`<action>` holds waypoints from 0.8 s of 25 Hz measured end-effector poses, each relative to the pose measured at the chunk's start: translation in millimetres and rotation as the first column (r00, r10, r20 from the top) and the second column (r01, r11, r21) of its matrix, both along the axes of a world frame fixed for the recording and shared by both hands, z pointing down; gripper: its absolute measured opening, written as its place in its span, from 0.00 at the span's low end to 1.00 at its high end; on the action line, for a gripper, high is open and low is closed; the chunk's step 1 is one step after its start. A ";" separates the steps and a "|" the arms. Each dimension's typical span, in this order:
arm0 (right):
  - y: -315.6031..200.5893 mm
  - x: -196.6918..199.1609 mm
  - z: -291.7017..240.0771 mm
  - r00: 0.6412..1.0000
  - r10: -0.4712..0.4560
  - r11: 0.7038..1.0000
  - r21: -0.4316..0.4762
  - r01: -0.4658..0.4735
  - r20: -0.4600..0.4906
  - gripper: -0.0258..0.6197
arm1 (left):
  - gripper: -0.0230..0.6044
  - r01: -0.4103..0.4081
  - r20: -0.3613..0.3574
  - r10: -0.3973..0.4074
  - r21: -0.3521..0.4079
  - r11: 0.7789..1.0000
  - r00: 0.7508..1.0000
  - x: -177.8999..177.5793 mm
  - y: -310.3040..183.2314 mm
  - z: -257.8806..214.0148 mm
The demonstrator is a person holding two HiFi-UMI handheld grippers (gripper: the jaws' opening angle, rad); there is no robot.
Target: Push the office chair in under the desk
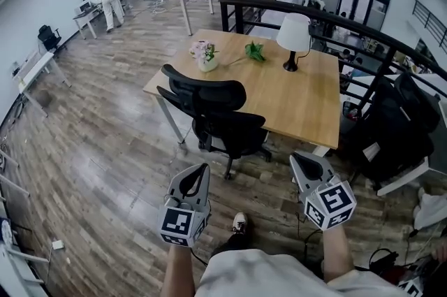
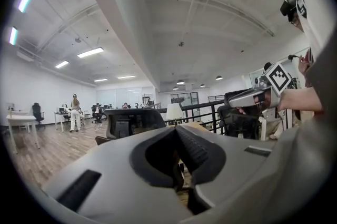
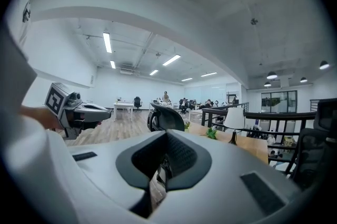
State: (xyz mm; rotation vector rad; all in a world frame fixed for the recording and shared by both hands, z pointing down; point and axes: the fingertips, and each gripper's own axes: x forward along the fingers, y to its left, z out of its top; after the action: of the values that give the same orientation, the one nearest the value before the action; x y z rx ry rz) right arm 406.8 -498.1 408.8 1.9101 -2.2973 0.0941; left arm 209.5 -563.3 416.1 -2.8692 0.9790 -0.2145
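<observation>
Far left: a standing person in pale clothes (image 1: 110, 1) is seen at 10 o'clock of the head view, beside a row of white tables (image 1: 89, 16)
Floor: grey-brown wood planks (image 1: 105, 149) are laid across the whole room
Left gripper: the grey left gripper (image 1: 202, 170) with its square-marker cube is held low, at 6 o'clock of the chair and apart from it; its jaws are pressed together and nothing is pinched between them
Shoe: a pale shoe (image 1: 239, 222) is seen on the floor between the two grippers, at 6 o'clock of the head view
Chair: the black mesh office chair (image 1: 209, 114) is stood at the desk's near left edge, backrest turned toward the camera, seat at the desk edge; how far the seat reaches beneath cannot be told
Desk: the light wooden desk (image 1: 300, 107) is set at 12 o'clock of the grippers
Desk top: a small white pot of pale flowers (image 1: 206, 58) is placed at the far left corner, a green leafy sprig (image 1: 255, 51) just right of it, a white-shaded lamp on a black base (image 1: 293, 37) at 1 o'clock
Right gripper: the matching grey right gripper (image 1: 298, 161) is held at 4 o'clock of the chair, touching nothing; its jaws are closed together and empty
Railing: a black metal railing (image 1: 349, 26) is run behind the desk
Far right: a second black office chair (image 1: 398, 128) is parked at 3 o'clock
</observation>
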 end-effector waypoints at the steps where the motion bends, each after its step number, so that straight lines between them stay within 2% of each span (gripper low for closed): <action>1: 3.4 -1.0 0.3 1.000 0.001 1.000 -0.001 -0.001 -0.002 0.07 | 0.05 0.000 -0.001 0.000 -0.003 1.000 1.000 0.4 3.0 0.7; 8: 26.5 -0.9 4.5 1.000 0.018 1.000 -0.006 -0.018 -0.006 0.07 | 0.05 -0.012 0.001 0.012 -0.006 1.000 1.000 6.2 22.2 2.4; 20: 35.3 2.8 2.0 1.000 0.029 1.000 0.002 -0.029 -0.002 0.07 | 0.05 -0.023 0.018 0.023 -0.004 1.000 1.000 10.8 30.4 2.4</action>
State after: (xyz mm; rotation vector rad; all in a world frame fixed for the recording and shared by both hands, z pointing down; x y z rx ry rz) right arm 409.6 -462.8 410.7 1.9440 -2.2694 0.0937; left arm 220.2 -532.9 418.5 -2.8752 0.9429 -0.2405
